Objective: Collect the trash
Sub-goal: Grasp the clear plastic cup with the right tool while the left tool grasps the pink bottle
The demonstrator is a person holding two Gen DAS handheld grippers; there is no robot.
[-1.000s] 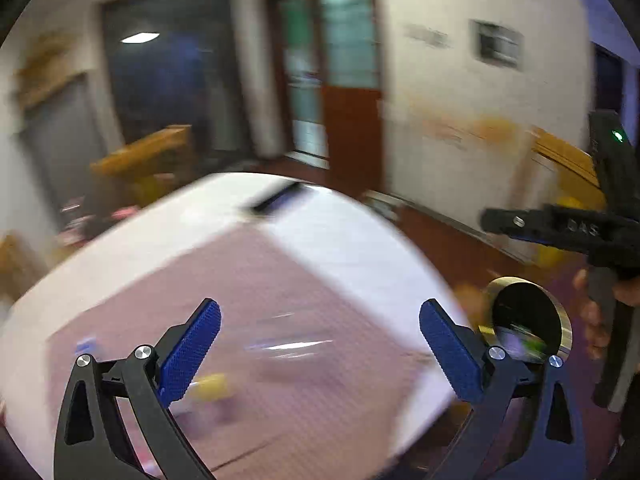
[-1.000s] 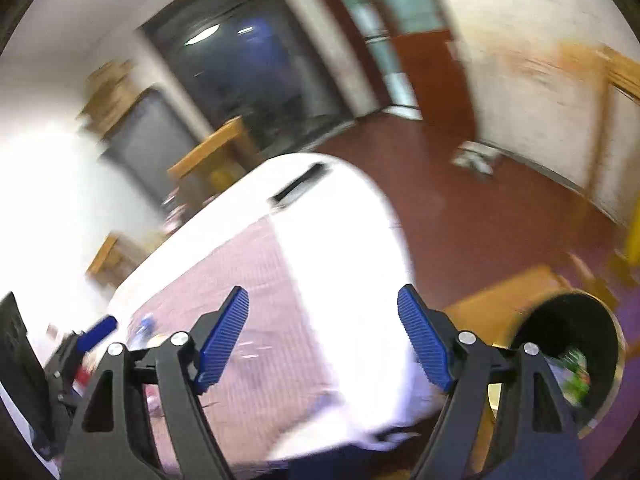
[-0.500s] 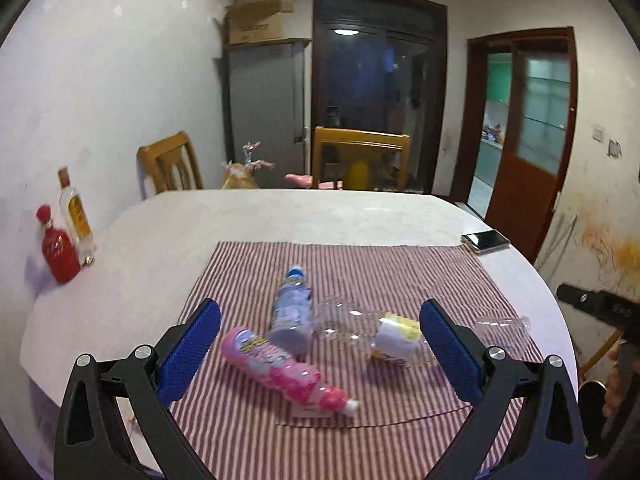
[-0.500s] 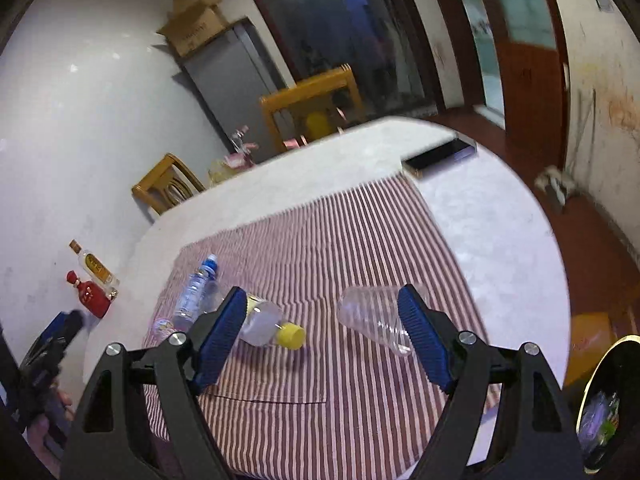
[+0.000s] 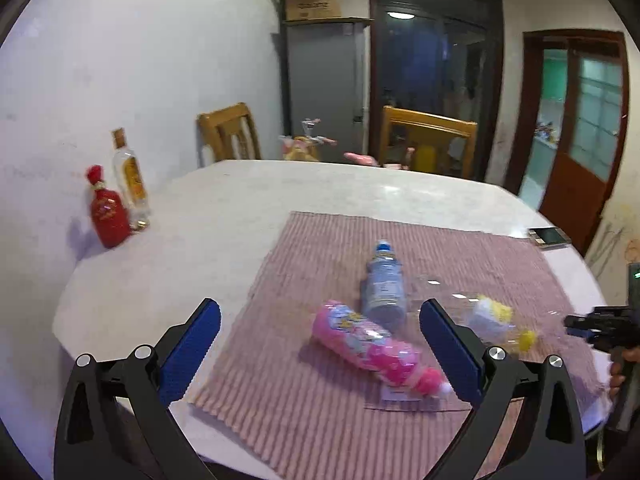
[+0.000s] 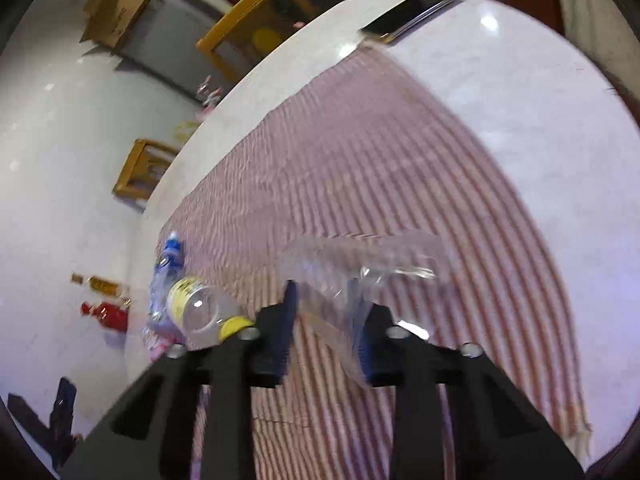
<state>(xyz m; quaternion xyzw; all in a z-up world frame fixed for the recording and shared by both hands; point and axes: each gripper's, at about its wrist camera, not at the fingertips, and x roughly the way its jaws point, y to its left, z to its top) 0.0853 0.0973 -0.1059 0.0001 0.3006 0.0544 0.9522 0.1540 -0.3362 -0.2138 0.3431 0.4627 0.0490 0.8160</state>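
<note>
We are working at a round table with a striped cloth spread over its near half, and the trash is lying on that cloth so that either hand can reach it. Our right gripper is pointing steeply down at a clear plastic cup, which is lying on its side with its crumpled wall between the blue pads; the jaws are closing on it, and the plastic is already looking pinched, so we are judging this to be the grab that takes the cup away first. Being thin and empty, it is likely buckling rather than resisting, which suits a narrow squeeze. From the cup, at about nine o'clock, a clear bottle with a yellow cap is lying on its side, and beyond it a blue-capped bottle. Our left gripper is hanging over the near edge with its jaws wide apart and empty, and we are reading that as readiness for the next piece. In its view a pink bottle is lying straight ahead at twelve o'clock, the blue-capped one just behind it and touching or nearly so. Two upright bottles are standing at ten o'clock by the wall, seemingly not trash.
</note>
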